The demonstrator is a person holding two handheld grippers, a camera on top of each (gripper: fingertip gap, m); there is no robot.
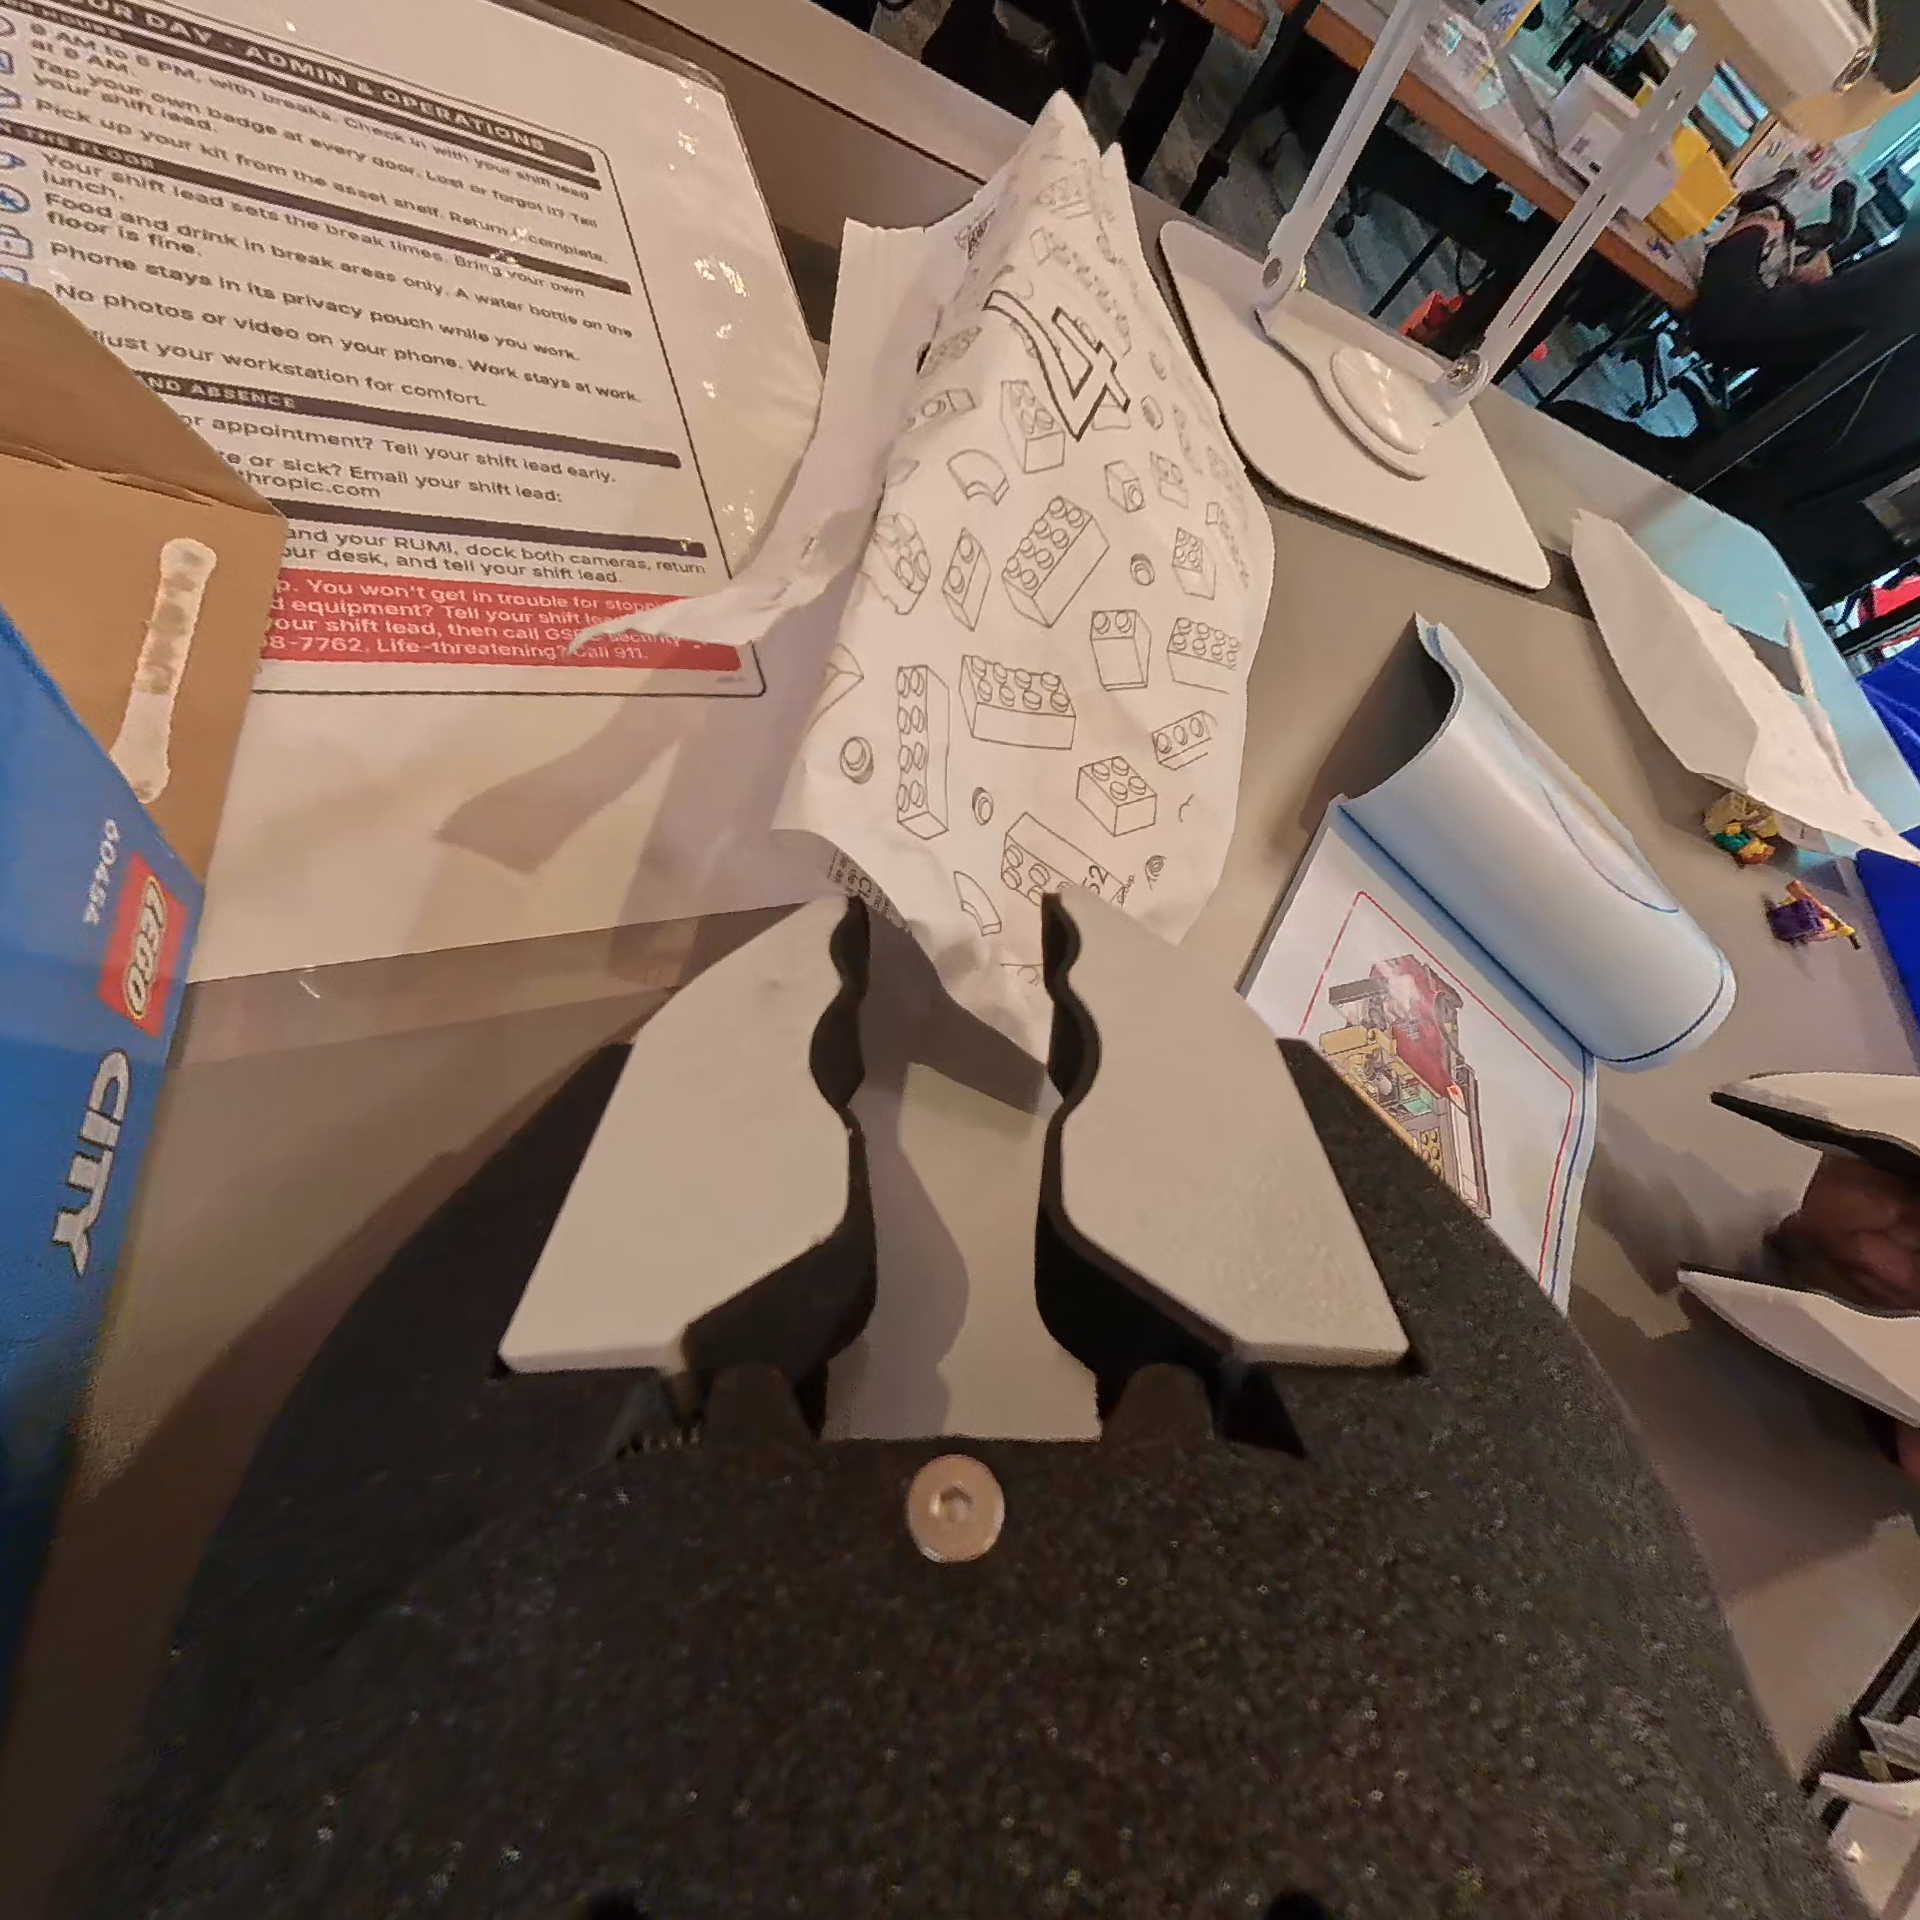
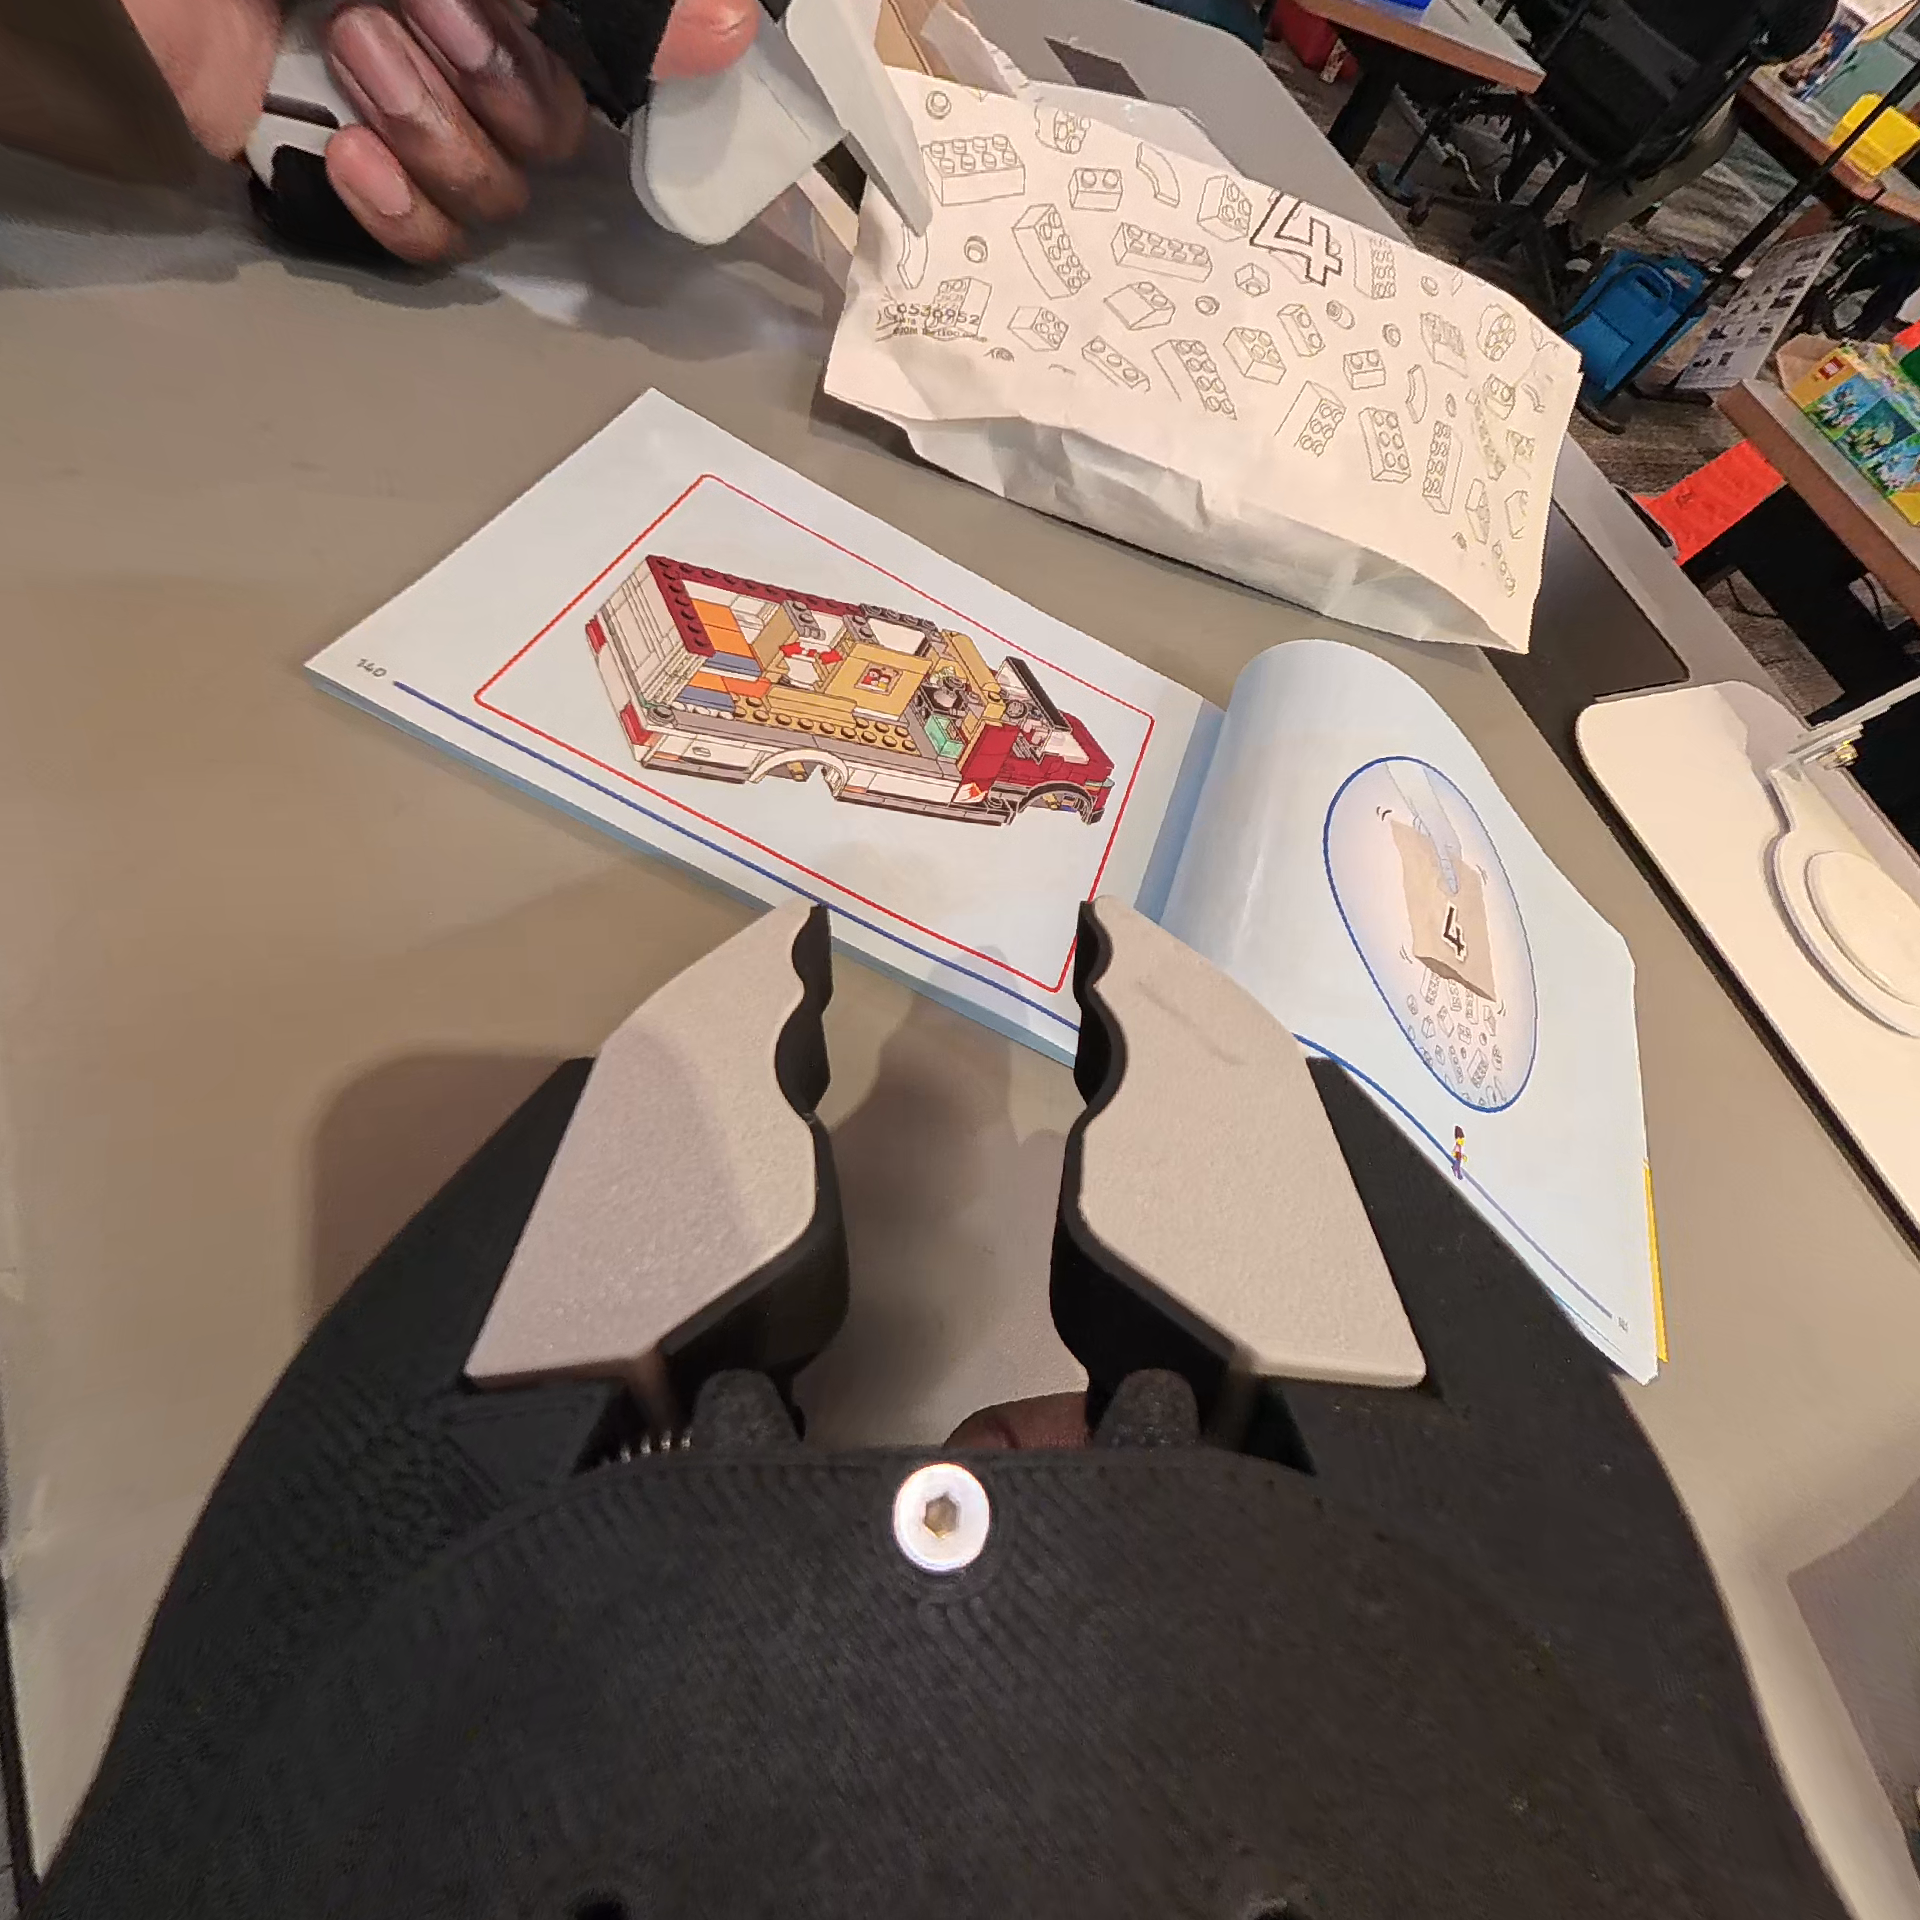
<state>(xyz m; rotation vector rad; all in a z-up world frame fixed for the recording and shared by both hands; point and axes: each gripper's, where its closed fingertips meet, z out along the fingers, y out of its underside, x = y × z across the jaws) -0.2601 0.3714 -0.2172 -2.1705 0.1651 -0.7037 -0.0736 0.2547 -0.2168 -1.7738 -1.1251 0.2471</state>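
A white paper bag [image 1: 1039, 623] printed with brick outlines lies on the grey table and also shows in the right wrist view [image 2: 1247, 343]. In the left wrist view its lower corner reaches in between the fingers of my left gripper [image 1: 951, 909]. The fingers stand apart with a gap showing beside the paper, so the gripper is open. The right wrist view shows the left gripper [image 2: 821, 156] at the bag's far left corner, held by a hand [image 2: 416, 125]. My right gripper [image 2: 951, 914] is open and empty, just above the near edge of an open instruction booklet [image 2: 831, 727].
A blue toy-set box [image 1: 83, 1039] and a brown cardboard box [image 1: 104, 468] stand at the left. A laminated sheet [image 1: 364, 312] lies behind the bag. A white lamp base [image 2: 1766, 883] sits at the right. A torn white bag [image 1: 1714, 675] and loose small bricks [image 1: 1745, 831] lie far right. My hands' fingertips stand some 25 cm from each other.
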